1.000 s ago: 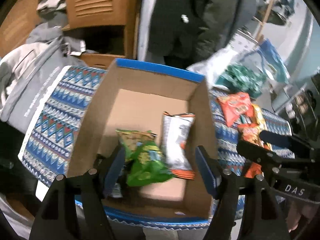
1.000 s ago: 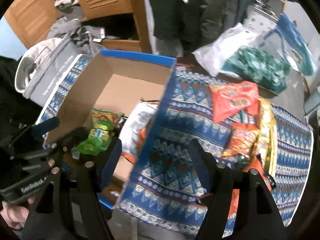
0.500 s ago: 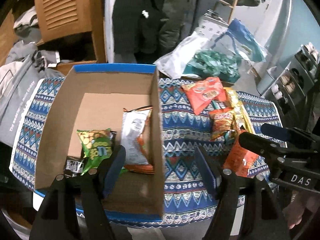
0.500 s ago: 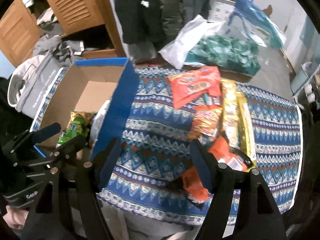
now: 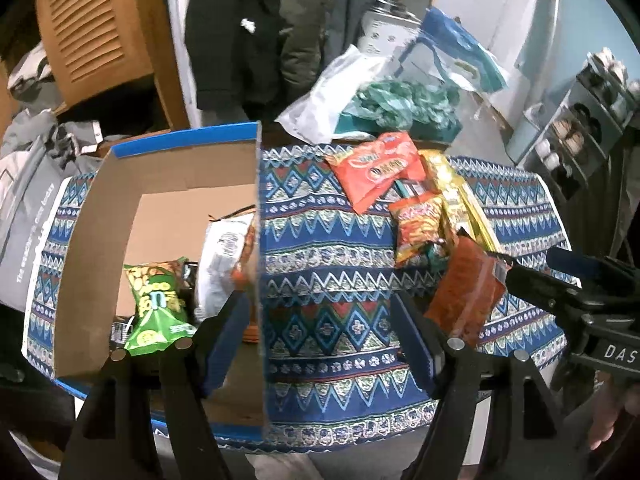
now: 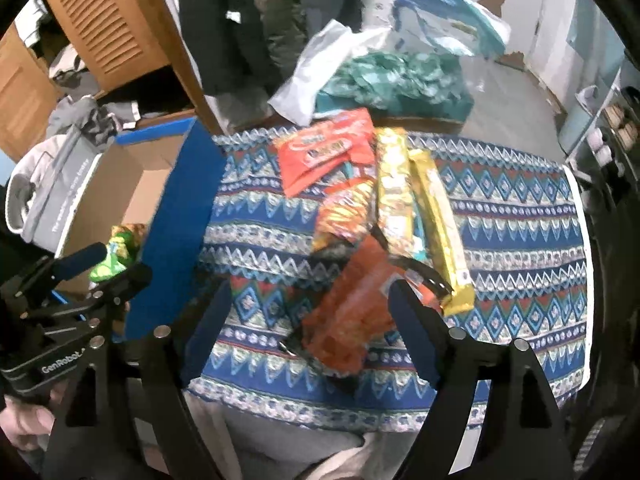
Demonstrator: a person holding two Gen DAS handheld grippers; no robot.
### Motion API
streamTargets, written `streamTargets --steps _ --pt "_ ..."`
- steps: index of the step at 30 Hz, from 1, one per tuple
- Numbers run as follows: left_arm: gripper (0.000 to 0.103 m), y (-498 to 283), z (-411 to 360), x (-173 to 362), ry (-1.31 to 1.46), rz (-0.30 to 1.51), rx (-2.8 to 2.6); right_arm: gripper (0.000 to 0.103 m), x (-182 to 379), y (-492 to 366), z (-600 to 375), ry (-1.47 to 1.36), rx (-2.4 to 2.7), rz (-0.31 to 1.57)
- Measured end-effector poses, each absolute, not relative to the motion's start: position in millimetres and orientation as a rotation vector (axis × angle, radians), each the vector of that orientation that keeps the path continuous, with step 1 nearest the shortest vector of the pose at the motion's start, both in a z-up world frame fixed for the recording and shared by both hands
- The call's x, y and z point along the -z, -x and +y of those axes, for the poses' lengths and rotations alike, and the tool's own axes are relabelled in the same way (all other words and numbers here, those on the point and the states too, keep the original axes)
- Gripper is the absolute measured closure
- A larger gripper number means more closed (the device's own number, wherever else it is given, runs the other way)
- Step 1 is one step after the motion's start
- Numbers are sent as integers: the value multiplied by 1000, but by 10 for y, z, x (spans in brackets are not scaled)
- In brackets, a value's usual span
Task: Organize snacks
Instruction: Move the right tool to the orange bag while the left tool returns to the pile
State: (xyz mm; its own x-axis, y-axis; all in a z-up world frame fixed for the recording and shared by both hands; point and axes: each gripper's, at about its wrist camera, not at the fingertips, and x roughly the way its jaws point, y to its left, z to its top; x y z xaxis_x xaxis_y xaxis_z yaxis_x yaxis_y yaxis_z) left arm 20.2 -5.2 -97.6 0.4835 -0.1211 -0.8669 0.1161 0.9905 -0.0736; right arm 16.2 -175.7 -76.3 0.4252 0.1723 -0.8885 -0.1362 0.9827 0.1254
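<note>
A cardboard box [image 5: 100, 216] with a blue rim stands on the left of the patterned cloth [image 5: 328, 240]. Inside lie a green snack bag [image 5: 158, 304] and a white bag [image 5: 222, 256]. A pile of snacks lies on the cloth: a large orange bag [image 6: 324, 150], a small red-yellow bag [image 6: 344, 210], two long yellow packs [image 6: 438, 216] and a dark orange bag [image 6: 352, 308]. My left gripper [image 5: 320, 344] is open and empty, straddling the box's right wall. My right gripper [image 6: 312, 328] is open, with the dark orange bag between its fingers.
A white and teal plastic bag [image 5: 384, 100] lies behind the snacks. Dark coats [image 5: 248, 32] hang behind the table. Grey clothing [image 5: 28, 168] lies left of the box. A shelf rack [image 5: 584, 120] stands at the far right.
Both grippers have swung right, away from the box interior toward the snack pile. The right gripper now has the dark orange bag between its fingers.
</note>
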Motion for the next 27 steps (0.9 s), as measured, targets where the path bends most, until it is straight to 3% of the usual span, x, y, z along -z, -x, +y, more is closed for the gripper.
streamTargets --steps 15,27 --pt "27 -255 -501 1306 -29 1122 185 22 1265 -162 -2316 -220 -81 1231" --pt "27 -338 -521 1650 -23 1178 163 22 1717 -290 -2215 -269 -29 1295"
